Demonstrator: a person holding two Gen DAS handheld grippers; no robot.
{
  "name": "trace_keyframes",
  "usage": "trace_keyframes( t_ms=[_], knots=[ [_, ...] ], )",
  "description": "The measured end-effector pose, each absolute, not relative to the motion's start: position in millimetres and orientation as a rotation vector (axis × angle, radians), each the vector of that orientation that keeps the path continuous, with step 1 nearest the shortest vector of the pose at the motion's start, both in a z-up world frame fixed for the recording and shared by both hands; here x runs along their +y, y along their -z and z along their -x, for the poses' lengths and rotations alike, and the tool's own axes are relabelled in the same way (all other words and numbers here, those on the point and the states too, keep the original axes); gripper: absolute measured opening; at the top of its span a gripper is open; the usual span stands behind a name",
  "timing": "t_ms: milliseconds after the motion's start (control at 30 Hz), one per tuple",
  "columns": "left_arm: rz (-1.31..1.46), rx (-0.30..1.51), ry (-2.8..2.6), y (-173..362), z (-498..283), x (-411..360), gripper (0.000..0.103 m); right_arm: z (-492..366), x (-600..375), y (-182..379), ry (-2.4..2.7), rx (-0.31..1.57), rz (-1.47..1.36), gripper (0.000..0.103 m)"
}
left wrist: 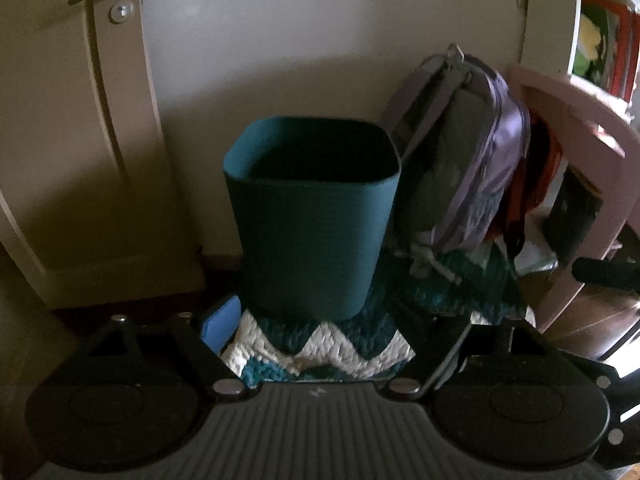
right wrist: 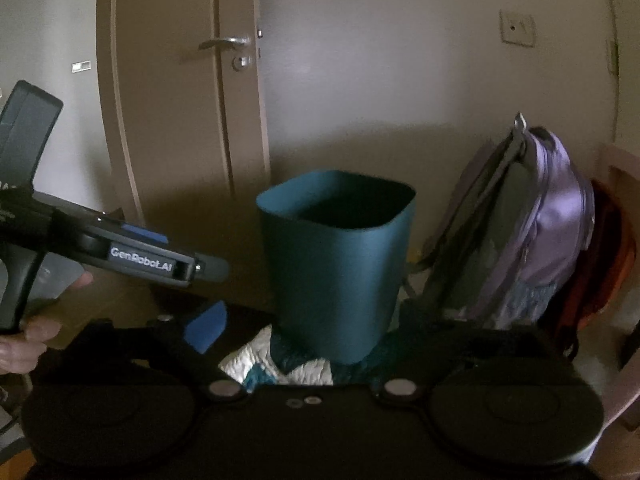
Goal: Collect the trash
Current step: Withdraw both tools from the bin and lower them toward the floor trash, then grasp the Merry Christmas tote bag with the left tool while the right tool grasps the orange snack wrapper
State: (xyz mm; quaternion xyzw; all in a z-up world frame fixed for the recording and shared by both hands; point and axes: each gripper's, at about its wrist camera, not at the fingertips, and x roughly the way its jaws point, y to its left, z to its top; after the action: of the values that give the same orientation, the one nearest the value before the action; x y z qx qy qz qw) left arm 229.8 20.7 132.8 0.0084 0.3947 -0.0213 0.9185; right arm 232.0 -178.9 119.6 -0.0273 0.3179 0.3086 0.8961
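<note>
Left wrist view faces a teal bin (left wrist: 312,216) standing upright on a zigzag knitted rug (left wrist: 316,354), its inside too dark to tell any contents. A lilac backpack (left wrist: 480,160) leans just beside it. The left hand-held gripper (left wrist: 316,328) points down at the bin, jaws wide with nothing between them. Only the right wrist view shows a hand (right wrist: 24,344) gripping that tool's handle; the right hand-held gripper (right wrist: 304,336) gapes empty too

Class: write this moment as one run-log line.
left hand-held gripper: open, empty | right hand-held gripper: open, empty | teal bin: upright on rug
</note>
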Motion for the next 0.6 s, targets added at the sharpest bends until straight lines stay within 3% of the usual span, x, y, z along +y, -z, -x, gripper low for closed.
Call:
trace_keyframes(
  t_ms=[300, 400, 600],
  knots=[
    [0.001, 0.927, 0.064, -57, -205, 15, 0.085, -200, -191, -38, -0.627, 0.727, 0.063, 0.103],
    [0.030, 0.974, 0.073, -26, -206, 16, 0.099, -196, -197, -2, -0.619, 0.774, 0.069, 0.103],
    [0.079, 1.109, 0.018, 50, -218, 19, 0.100, -200, -200, 75, -0.569, 0.895, 0.106, 0.103]
  ],
)
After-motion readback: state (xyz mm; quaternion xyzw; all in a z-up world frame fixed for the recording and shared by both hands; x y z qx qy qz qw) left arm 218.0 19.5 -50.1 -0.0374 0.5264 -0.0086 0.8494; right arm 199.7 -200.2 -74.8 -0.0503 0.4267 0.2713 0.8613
